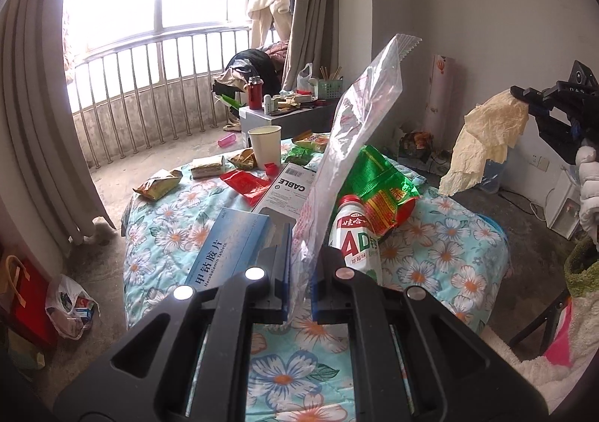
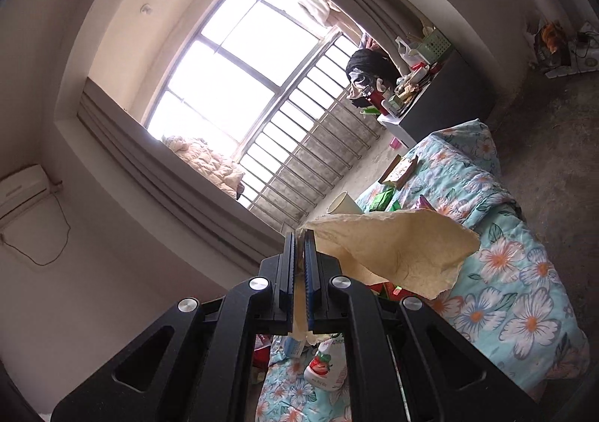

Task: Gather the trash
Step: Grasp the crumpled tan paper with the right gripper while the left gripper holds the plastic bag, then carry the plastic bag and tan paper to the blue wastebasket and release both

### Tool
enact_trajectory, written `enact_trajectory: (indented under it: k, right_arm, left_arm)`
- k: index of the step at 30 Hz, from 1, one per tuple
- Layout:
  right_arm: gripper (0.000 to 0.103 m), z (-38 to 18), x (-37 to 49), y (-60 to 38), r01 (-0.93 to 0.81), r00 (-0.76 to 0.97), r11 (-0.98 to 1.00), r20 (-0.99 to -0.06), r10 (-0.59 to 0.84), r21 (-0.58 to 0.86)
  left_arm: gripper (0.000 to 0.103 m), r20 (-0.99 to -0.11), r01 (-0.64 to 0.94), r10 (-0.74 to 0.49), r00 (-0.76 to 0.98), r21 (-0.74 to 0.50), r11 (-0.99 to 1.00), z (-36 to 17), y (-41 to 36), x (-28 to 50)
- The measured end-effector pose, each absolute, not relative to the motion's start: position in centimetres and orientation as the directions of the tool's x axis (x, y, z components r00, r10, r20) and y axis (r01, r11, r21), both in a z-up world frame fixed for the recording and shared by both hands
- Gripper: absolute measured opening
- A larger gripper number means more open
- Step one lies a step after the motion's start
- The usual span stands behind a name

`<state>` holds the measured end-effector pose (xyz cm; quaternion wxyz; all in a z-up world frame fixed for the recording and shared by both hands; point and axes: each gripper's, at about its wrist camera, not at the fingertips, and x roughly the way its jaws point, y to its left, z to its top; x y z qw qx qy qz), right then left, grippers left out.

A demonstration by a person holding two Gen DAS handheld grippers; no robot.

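Observation:
My left gripper (image 1: 301, 268) is shut on a clear plastic wrapper (image 1: 355, 134) that stands up above the floral quilt (image 1: 441, 257). Beside it lie a blue tablet box (image 1: 232, 246), a white drink bottle (image 1: 355, 235), a green snack bag (image 1: 378, 190), a white "CABLE" box (image 1: 288, 186), a red wrapper (image 1: 245, 182) and a paper cup (image 1: 265, 145). My right gripper (image 2: 299, 257) is shut on a crumpled yellowish paper (image 2: 397, 253). In the left wrist view that gripper (image 1: 524, 94) hangs at the right with the paper (image 1: 483, 141) dangling, held by a white-gloved hand (image 1: 589, 179).
A small table (image 1: 284, 111) crowded with bottles and a green basket stands beyond the bed, near the railing (image 1: 149, 85) and window. A plastic bag (image 1: 71, 306) and a red bag (image 1: 26, 294) sit on the floor at left. A water jug (image 1: 494, 175) stands by the right wall.

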<state>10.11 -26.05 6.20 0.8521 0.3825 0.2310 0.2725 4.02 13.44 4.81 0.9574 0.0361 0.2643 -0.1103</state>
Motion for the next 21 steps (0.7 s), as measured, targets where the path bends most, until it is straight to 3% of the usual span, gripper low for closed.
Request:
enact_trajectory:
  k: [12,21]
  right_arm:
    - [0.005,5.0,5.1,-35.5,-0.208,0.855,0.556,-0.127,0.503,0.805]
    - [0.005,2.1,4.1,-43.1,-0.088,0.910,0.552,-0.158,0.382,0.829]
  left_arm:
    - [0.006,-0.484,0.458,-0.383,0.787,0.042,0.888,7.3,2.5,5.9]
    - [0.006,-0.529,0.650,-0.564,0.635,-0.030,0.759,6.9,-8.7,10.2]
